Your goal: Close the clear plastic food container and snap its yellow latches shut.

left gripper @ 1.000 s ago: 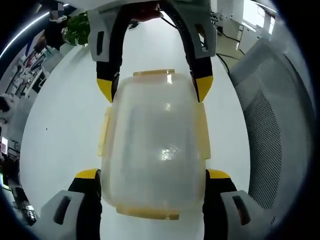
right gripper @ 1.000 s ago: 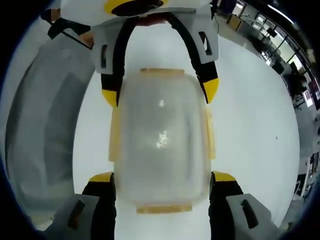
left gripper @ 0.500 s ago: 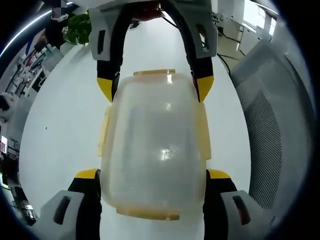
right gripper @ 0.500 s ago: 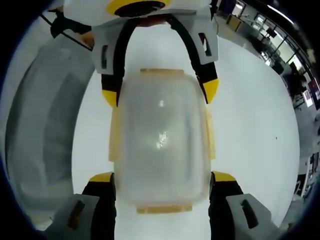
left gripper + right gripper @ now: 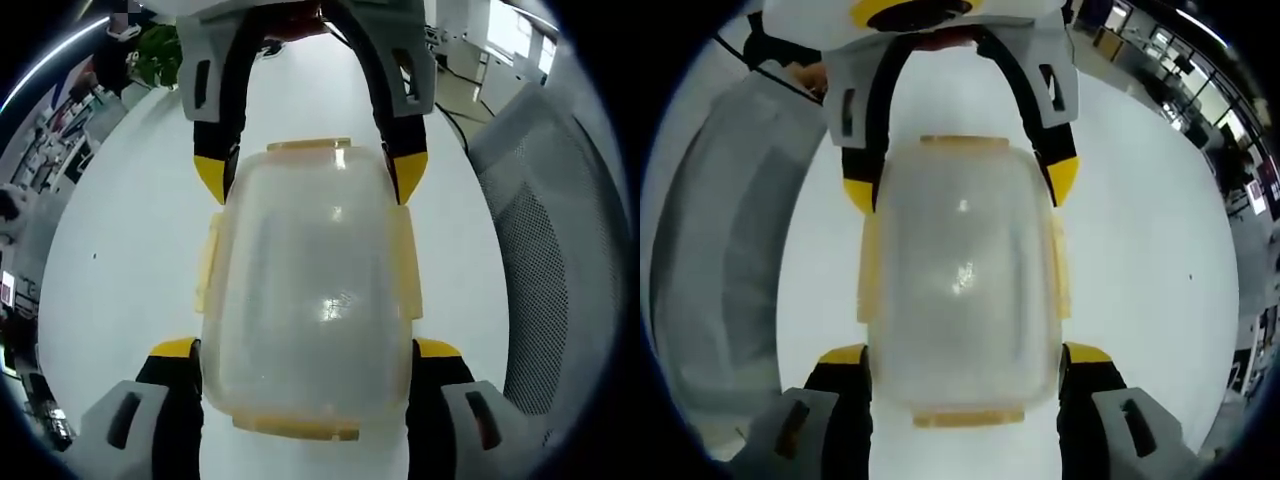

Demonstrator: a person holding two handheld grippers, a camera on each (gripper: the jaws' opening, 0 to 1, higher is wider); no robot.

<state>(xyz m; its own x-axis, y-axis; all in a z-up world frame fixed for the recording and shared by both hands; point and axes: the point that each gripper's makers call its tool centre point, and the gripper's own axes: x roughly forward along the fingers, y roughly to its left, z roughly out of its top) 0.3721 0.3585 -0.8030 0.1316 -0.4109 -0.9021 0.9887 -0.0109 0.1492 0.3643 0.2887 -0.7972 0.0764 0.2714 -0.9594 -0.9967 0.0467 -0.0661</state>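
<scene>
I have the clear container (image 5: 305,300) sitting lid-on between my two grippers, which face each other from opposite ends, and I read that as bracing the box from both short sides so it cannot slide on the white table (image 5: 120,270) while the latches get pressed. My left gripper (image 5: 305,350) has its jaws spread, one yellow tip flanking each side of the near end, close against the walls though I cannot tell if they touch. My right gripper (image 5: 955,355) is spread the same way around its own near end. Each view also catches the other gripper's yellow tips straddling the far end. The yellow latches (image 5: 208,262) run along the edges; whether they are snapped down I cannot judge. The left gripper view adds a mesh chair back (image 5: 545,260) to its right and a green plant (image 5: 155,55) beyond.
</scene>
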